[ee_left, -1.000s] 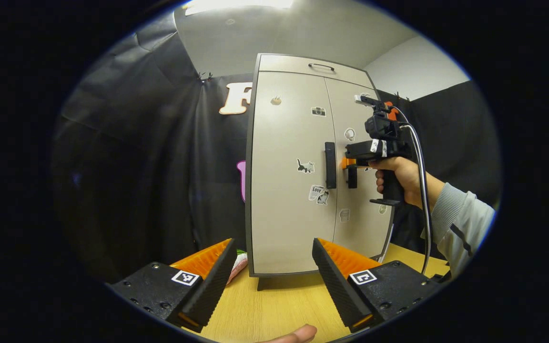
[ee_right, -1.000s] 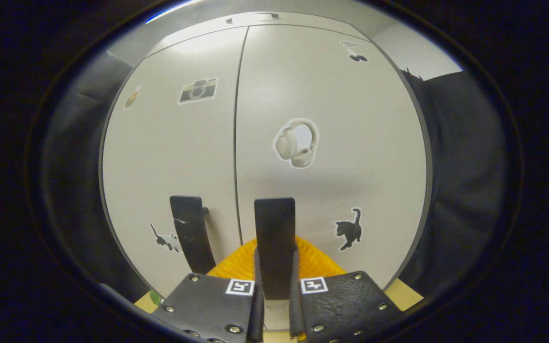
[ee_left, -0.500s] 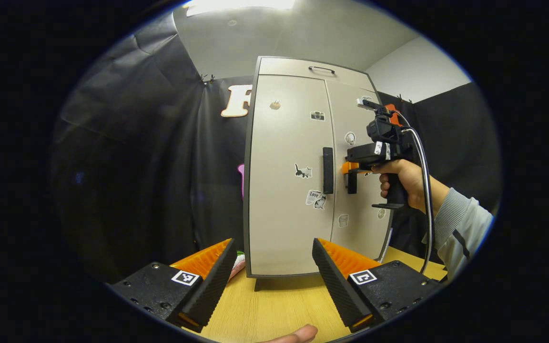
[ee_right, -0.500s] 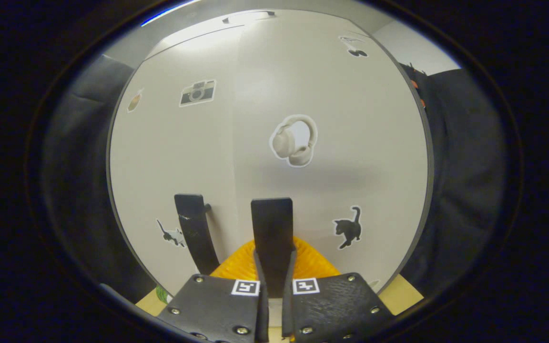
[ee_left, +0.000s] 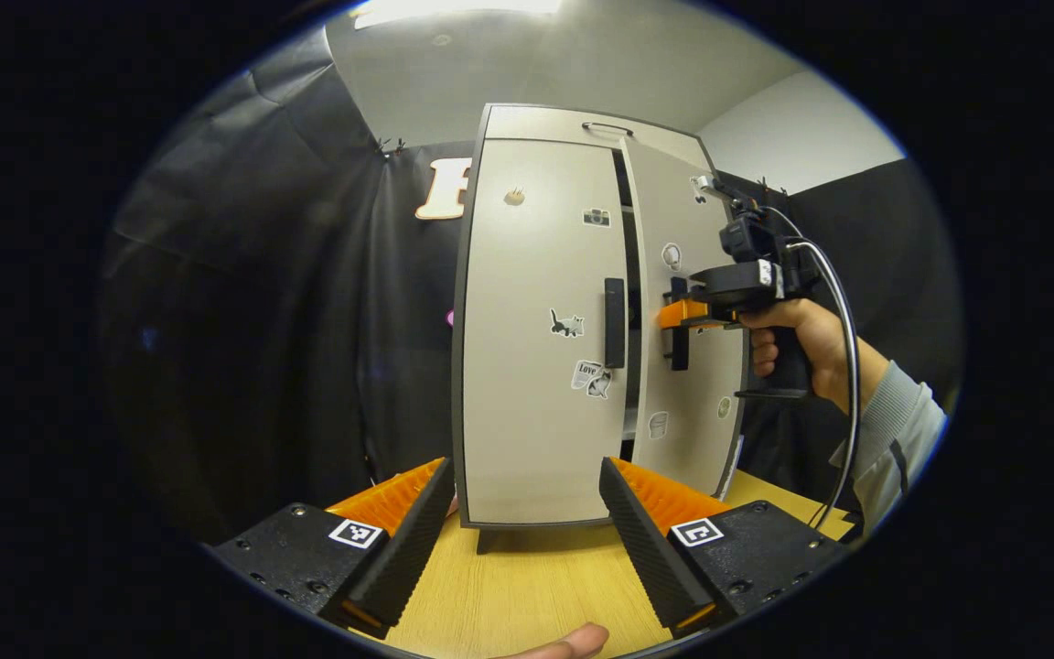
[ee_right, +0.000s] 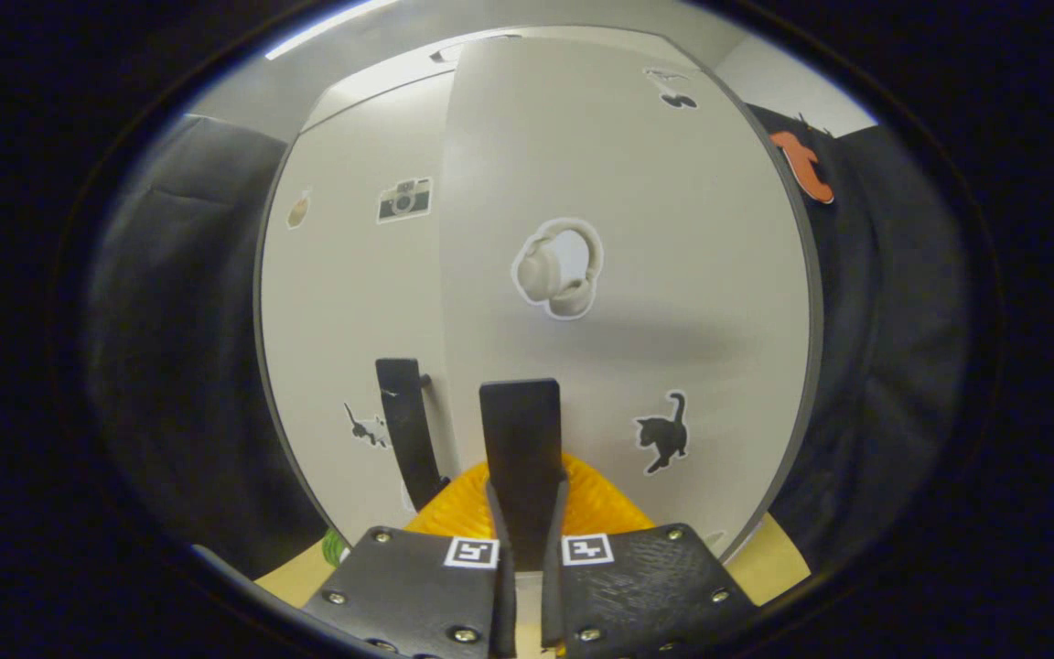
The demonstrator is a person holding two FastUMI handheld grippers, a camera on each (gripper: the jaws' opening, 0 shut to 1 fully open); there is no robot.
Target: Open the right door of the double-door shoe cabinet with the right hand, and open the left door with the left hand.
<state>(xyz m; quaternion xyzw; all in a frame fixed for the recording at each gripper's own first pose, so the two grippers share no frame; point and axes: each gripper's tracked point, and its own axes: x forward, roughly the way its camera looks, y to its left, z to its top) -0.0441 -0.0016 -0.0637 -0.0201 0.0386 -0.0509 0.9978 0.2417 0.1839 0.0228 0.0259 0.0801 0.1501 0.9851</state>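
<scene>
- i see a light wooden desk (ee_left: 527, 586) carrying the grey double-door shoe cabinet (ee_left: 545, 119), with black cloth walls around the booth and a white ceiling above.
- the cabinet's right door (ee_left: 687, 366) stands ajar, a dark gap showing between it and the shut left door (ee_left: 527, 412).
- my right tool (ee_right: 524, 513) has its fingers pressed onto the black right door handle (ee_right: 520, 439); from the left gripper view a hand (ee_left: 797, 339) holds it at that door.
- my left tool (ee_left: 522, 522) is spread wide, pinching nothing, low over the desk, well short of the left door handle (ee_left: 614, 322).
- stickers dot the doors: camera (ee_right: 404, 199), headphones (ee_right: 559, 268), black cat (ee_right: 664, 432); one lower sticker (ee_left: 588, 376) bears writing i cannot make out.
</scene>
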